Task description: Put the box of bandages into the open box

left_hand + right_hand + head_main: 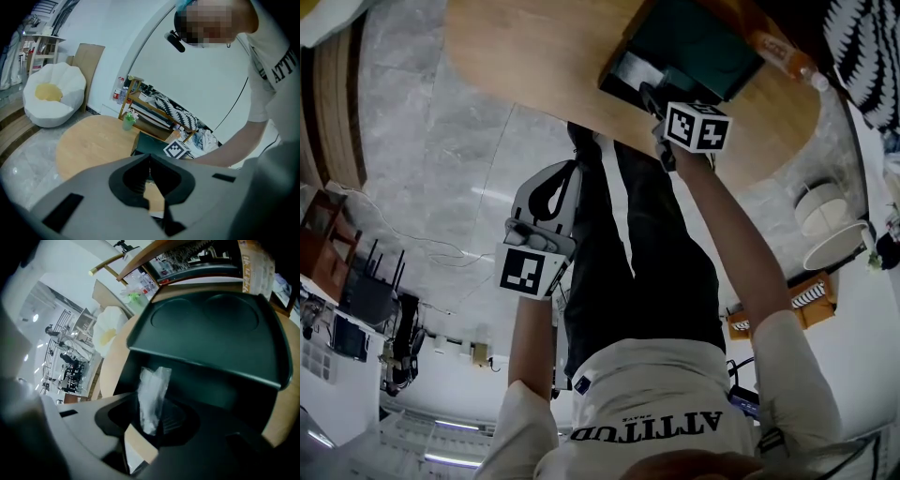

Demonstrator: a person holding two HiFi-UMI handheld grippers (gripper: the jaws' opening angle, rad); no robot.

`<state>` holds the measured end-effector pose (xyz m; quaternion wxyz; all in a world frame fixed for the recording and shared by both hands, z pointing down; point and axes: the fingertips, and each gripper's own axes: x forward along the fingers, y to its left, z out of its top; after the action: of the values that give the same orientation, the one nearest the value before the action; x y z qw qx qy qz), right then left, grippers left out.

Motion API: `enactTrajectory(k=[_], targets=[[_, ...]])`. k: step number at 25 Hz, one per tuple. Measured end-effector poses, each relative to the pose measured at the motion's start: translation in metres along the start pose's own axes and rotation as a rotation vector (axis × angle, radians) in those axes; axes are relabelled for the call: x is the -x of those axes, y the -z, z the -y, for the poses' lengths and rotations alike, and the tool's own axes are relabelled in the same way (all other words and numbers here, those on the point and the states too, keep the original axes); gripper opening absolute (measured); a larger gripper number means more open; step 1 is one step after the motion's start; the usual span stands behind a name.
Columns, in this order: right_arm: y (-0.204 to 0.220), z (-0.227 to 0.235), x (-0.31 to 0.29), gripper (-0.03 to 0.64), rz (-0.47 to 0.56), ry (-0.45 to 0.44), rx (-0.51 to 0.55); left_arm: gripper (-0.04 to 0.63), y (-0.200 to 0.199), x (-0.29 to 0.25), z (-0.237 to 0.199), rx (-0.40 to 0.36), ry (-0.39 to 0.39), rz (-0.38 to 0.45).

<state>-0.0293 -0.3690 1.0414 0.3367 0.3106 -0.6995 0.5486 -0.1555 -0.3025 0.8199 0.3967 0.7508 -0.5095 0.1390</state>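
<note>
Reading ATTITUD, black print (pixel 645 427) on white shirt (pixel 628 382); open box (pixel 698 42) on table (pixel 525 47)

1. A round wooden table (pixel 89 145) stands on a grey marble floor (pixel 422 141).
2. A small green pot (pixel 128 123) sits at the table's far edge.
3. A white shell-shaped beanbag (pixel 54 101) holds a yellow cushion (pixel 48 92).
4. A wooden shelf (pixel 150 117) carries a black-and-white patterned cloth (pixel 176 111).
5. A black router (pixel 370 291) stands near the wall.
</note>
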Motion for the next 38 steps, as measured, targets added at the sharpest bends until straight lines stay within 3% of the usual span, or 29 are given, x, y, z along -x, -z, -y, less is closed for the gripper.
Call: enactTrajectory(k=[2, 5, 10, 15, 21, 28, 32, 38], targets=[[0.004, 0.002, -0.001, 0.218, -0.027, 0.017, -0.019, 0.021, -0.001, 0.002, -0.001, 0.005, -0.001, 0.000], [0.011, 0.005, 0.009, 0.253, -0.047, 0.077, 0.000, 0.021, -0.009, 0.008, -0.001, 0.016, -0.007, 0.002], [0.014, 0.003, 0.049, 0.264, -0.041, 0.152, -0.005, 0.021, -0.033, 0.028, 0.006, -0.019, -0.015, 0.025], [0.002, -0.035, 0.100, 0.261, 0.001, 0.067, 0.044, 0.021, -0.067, 0.047, 0.025, -0.046, -0.016, 0.060], [-0.029, -0.097, 0.201, 0.153, 0.118, -0.036, 0.172, 0.021, -0.109, 0.082, 0.068, -0.097, 0.009, 0.089], [-0.054, -0.151, 0.326, 0.048, 0.290, -0.055, 0.276, 0.021, -0.153, 0.133, 0.113, -0.093, 0.077, 0.151], [-0.041, -0.184, 0.387, 0.030, 0.375, -0.056, 0.345, 0.021, -0.172, 0.174, 0.131, -0.131, 0.102, 0.189], [0.007, -0.223, 0.435, 0.023, 0.436, -0.017, 0.506, 0.021, -0.171, 0.235, 0.145, -0.126, 0.188, 0.248]])
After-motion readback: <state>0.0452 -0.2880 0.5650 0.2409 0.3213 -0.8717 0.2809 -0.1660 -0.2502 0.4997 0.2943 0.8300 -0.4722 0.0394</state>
